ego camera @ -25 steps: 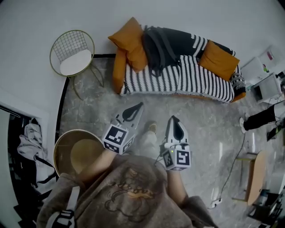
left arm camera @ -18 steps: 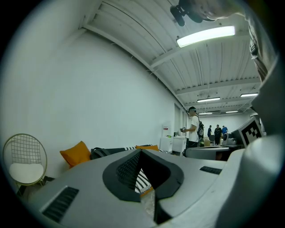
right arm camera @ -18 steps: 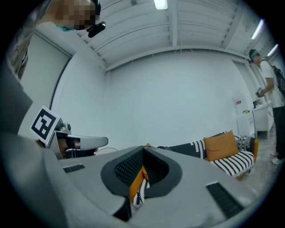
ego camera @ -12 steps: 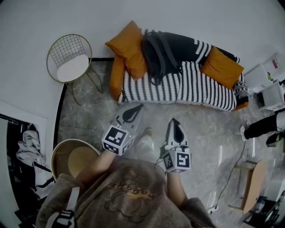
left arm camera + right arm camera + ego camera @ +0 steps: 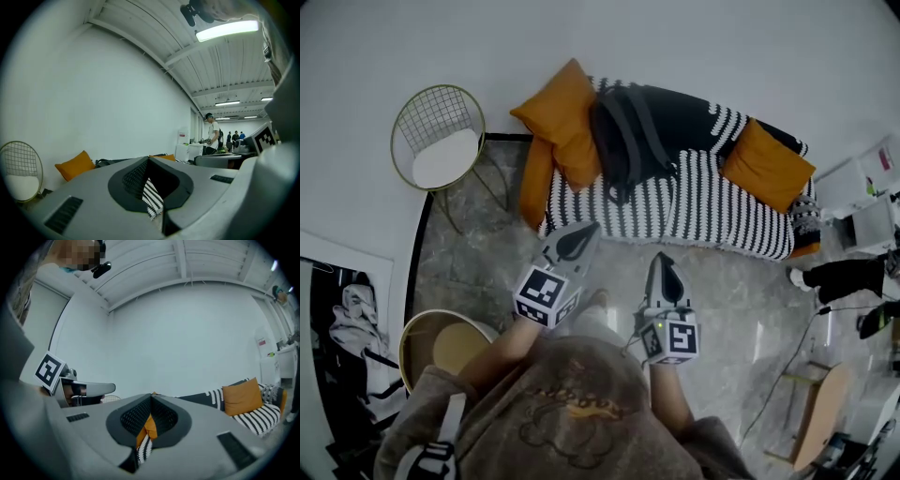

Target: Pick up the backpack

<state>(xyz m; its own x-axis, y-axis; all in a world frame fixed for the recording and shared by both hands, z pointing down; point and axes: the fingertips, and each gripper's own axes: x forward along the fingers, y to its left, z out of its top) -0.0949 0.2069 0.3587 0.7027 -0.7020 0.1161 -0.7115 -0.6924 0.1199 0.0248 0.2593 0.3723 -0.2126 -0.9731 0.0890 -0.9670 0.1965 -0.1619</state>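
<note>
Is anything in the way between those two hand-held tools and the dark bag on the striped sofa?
Nothing visible does. Only bare grey marbled floor separates the left tool and right tool, both shut, from the black-and-white striped sofa where the dark backpack lies. The orange cushion sits beside it, not in front.

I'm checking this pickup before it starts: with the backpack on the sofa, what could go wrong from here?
1. Both the left tongs and right tongs are shut and short of the sofa; they must open before reaching in.
2. The backpack lies right beside an orange cushion; a grasp there may catch the cushion, or only a loose strap, leaving it dangling.
</note>
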